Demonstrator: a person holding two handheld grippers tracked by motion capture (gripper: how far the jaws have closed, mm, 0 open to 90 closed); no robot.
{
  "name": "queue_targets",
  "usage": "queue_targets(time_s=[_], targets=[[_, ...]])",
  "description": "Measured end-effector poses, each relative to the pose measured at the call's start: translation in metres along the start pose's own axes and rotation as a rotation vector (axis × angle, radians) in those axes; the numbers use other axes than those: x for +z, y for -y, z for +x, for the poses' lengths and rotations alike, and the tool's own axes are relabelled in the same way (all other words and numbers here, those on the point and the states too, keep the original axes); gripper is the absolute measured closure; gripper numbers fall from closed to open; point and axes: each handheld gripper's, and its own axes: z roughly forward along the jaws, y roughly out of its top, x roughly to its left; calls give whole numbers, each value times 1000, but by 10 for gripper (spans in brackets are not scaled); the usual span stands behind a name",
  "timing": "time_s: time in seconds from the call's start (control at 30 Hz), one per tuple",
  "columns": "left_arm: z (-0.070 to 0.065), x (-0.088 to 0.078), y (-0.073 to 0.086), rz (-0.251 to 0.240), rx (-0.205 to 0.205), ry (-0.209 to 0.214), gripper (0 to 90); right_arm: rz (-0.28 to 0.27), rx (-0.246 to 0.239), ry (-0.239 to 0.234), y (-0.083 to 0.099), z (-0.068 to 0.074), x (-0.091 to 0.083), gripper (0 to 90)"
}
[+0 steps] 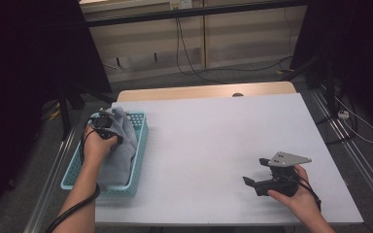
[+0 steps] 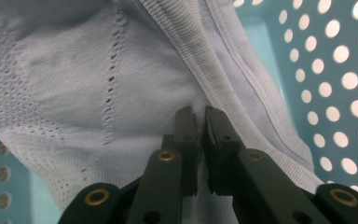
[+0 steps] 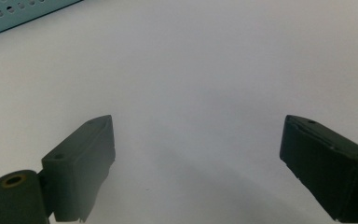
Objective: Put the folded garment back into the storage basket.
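Cloth (image 1: 119, 145), pale grey-blue and knitted, lies heaped in a turquoise perforated basket (image 1: 140, 160) that sits at about nine o'clock on the white table (image 1: 213, 145), right at its left edge. In the high view the fabric fills most of the basket and rises toward twelve o'clock, where a fold stands above the rim. The left gripper (image 1: 104, 124) is down on that raised part, the person's left hand (image 1: 96, 145) wrapped around its body and a black cable trailing back along the forearm toward six o'clock. In the left gripper view (image 2: 199, 122) its two black jaws stand almost together, with only a thin slit between them, and a ribbed seam of the cloth (image 2: 121, 84) is pinched right at their tips; the basket's holed wall (image 2: 335, 93) shows at three o'clock behind the fabric. The right gripper (image 1: 255, 171) rests low at about four o'clock on the table, well apart from the basket, held in the right hand (image 1: 298, 191) with its grey three-cornered plate on top. In the right gripper view (image 3: 196, 154) its jaws stand wide apart over bare white table, nothing between them, and a corner of the basket (image 3: 23, 14) shows at eleven o'clock.
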Motion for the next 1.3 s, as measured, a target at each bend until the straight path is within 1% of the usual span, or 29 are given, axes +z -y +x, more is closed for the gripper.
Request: queue_targets(time_s=[0.07, 0.23, 0.27, 0.5, 0.53, 0.6, 0.73, 0.83, 0.93, 0.97, 1.0, 1.07, 1.3], targets=[[0, 4, 3, 10, -2, 8, 850, 2, 1, 0, 0, 0, 0, 98], [-2, 6, 5, 24, 9, 4, 858, 1, 0, -2, 0, 0, 0, 98], [-3, 6, 5, 30, 7, 10, 860, 2, 1, -1, 0, 1, 0, 98], [1, 5, 11, 23, -8, 34, 874, 5, -1, -4, 0, 1, 0, 98], [1, 6, 11, 21, -10, 33, 875, 5, -2, -4, 0, 1, 0, 98], [1, 5, 10, 16, -5, 20, 891, 6, -1, -3, 0, 1, 0, 98], [0, 5, 9, 14, 0, 15, 900, 6, -2, -3, 0, 1, 1, 98], [1, 1, 7, 8, -7, 16, 900, 5, -2, -5, 0, 1, 1, 98], [2, -5, 2, 12, 2, 13, 900, 8, -3, -6, 0, 1, 1, 98], [2, -9, -1, 4, 1, 6, 900, 6, -2, -7, 0, 0, 1, 98], [2, -9, -1, 4, 1, 6, 900, 6, -2, -7, 0, 0, 1, 98], [3, -14, -5, 6, 12, -4, 900, 2, 0, -4, -1, 0, 0, 99], [7, -20, -18, -10, 2, -14, 900, 7, 0, -7, 0, -2, 2, 100]])
